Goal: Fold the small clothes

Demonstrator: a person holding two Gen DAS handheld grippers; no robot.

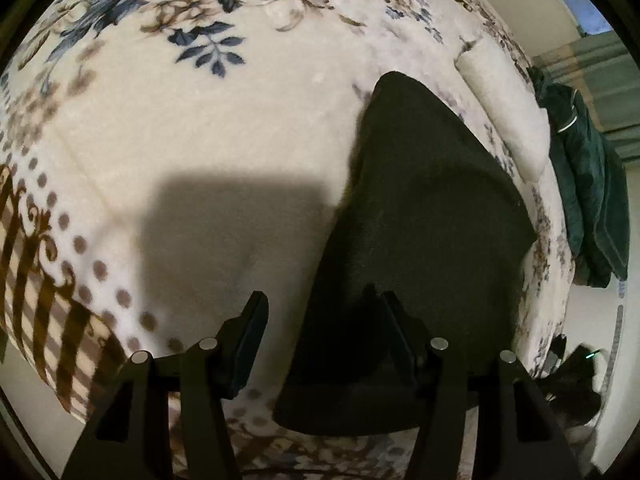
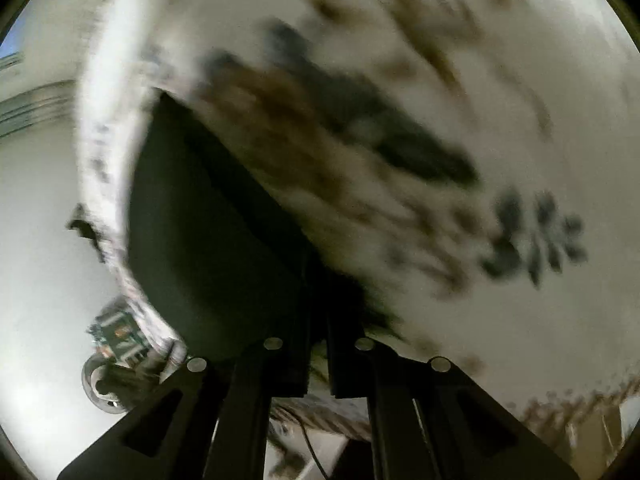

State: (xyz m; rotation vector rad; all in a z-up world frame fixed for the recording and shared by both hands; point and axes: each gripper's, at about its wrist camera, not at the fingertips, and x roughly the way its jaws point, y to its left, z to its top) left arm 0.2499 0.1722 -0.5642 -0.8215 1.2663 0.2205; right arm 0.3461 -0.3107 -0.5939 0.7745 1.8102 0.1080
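On blanket (image 1: 224,128), dark cloth (image 1: 424,216) lengthwise away.

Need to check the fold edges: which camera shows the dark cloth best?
The left wrist view: the dark, soft-looking cloth is sharp there, lying on the floral cream blanket, most of its outline visible. The right wrist view is motion-blurred and shows only a dark mass without clear edges.
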